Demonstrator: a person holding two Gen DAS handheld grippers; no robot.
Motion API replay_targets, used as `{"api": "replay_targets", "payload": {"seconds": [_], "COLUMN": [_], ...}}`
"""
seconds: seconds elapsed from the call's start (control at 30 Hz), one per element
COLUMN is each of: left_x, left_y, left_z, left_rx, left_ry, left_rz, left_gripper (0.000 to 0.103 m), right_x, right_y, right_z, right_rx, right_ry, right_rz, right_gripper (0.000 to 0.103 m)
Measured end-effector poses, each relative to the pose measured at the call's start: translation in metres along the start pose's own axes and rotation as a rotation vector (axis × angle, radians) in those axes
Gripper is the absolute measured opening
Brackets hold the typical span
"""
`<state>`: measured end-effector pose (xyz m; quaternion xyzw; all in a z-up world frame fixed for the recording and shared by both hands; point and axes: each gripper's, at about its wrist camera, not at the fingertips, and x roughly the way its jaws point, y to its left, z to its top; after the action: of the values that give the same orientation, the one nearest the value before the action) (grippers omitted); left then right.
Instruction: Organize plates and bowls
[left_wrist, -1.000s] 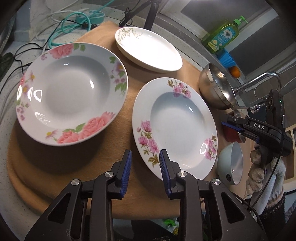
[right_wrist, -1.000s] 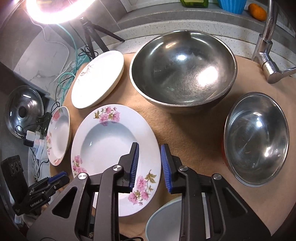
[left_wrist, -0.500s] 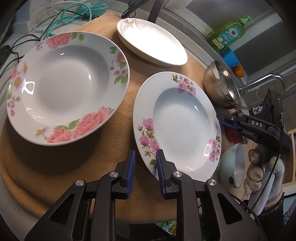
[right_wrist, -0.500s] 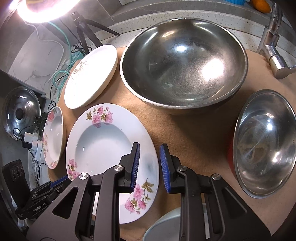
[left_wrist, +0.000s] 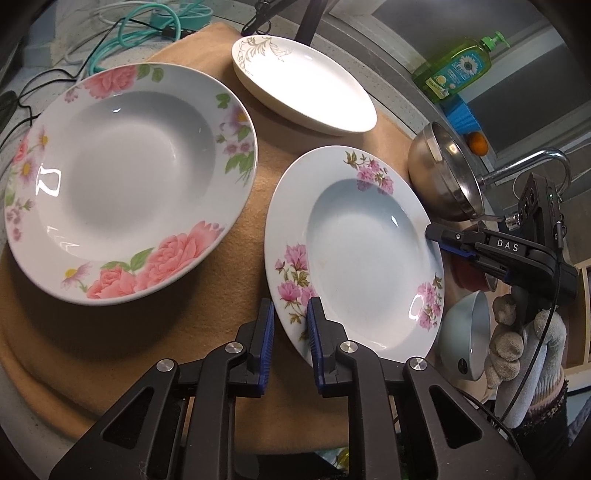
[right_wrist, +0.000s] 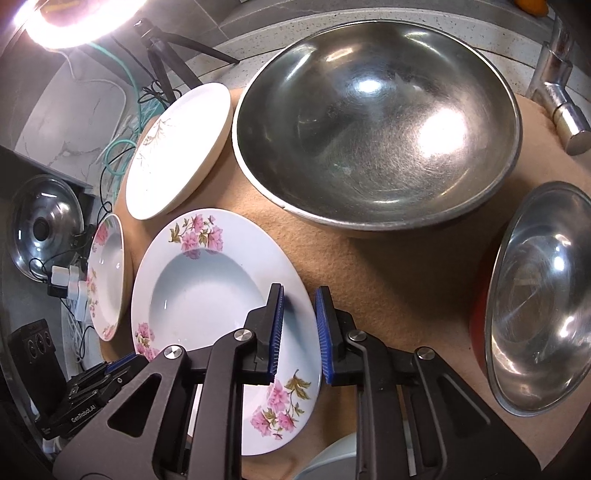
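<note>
Pink-flowered plate (left_wrist: 354, 254): flat on the tan mat (left_wrist: 184, 332), centre of layout. Left tool (left_wrist: 290, 314): pads narrowly apart, closing, astride its near rim, not clamped. Right tool (right_wrist: 298, 306): same, at the opposite rim. Rose plate (left_wrist: 125, 177): left of it. Large steel bowl (right_wrist: 376, 136): beyond it.

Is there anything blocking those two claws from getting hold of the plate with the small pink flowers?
Nothing visible does. The left gripper and right gripper each straddle opposite rims of the pink-flowered plate, their jaws having just been closing, with only rim between them.
</note>
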<state>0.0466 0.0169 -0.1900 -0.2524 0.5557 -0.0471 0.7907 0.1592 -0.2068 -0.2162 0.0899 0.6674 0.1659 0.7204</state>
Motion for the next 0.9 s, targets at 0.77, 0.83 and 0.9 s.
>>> {"api": "replay_targets", "payload": {"seconds": [0.77,0.83,0.9], "left_x": [-0.006,-0.007,-0.007], "left_y": [0.005,0.005,0.006], "left_z": [-0.011,-0.012,-0.013], "left_rx": [0.003,0.003,0.002], "left_ry": [0.008,0.008,0.009], "left_rz": [0.016,0.016,0.016], "left_gripper": [0.017,0.017,0.017], "right_x": [-0.005,-0.005,-0.005], "right_y": [0.014,0.015,0.016], "right_z": [-0.018,-0.022,-0.024], "right_rx": [-0.069,-0.076,-0.080], "right_ry": [0.023,0.026,0.028], "right_rz": [-0.038,-0.042,-0.043], "right_gripper": [0.018,0.018,0.018]}}
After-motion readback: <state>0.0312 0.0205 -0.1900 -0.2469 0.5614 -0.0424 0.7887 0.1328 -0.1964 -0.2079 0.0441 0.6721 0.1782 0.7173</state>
